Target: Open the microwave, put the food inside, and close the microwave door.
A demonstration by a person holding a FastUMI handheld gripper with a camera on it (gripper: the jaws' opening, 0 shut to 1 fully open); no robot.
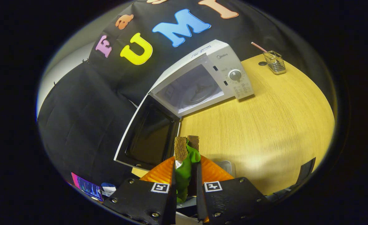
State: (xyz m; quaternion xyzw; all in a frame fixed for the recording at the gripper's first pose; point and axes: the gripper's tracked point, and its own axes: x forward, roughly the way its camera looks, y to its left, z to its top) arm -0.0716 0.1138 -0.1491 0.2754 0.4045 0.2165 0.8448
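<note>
Claw (186, 142) pinching green food (185, 170); microwave (202, 78) ahead w/ door (148, 134) open; wire basket (274, 62) beyond.

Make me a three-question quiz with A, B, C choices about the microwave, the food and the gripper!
1. Where is the wire basket?
A. inside the microwave
B. on the table beyond the microwave
C. between the fingers

2. What colour is the food?
A. green
B. blue
C. white

3. How is the microwave door?
A. shut
B. swung open
C. taken off

Answers:
1 B, it stands on the wooden table past the microwave.
2 A, the green food sits pinched in the hand-held gripper.
3 B, the door hangs wide and the cavity shows.
</note>
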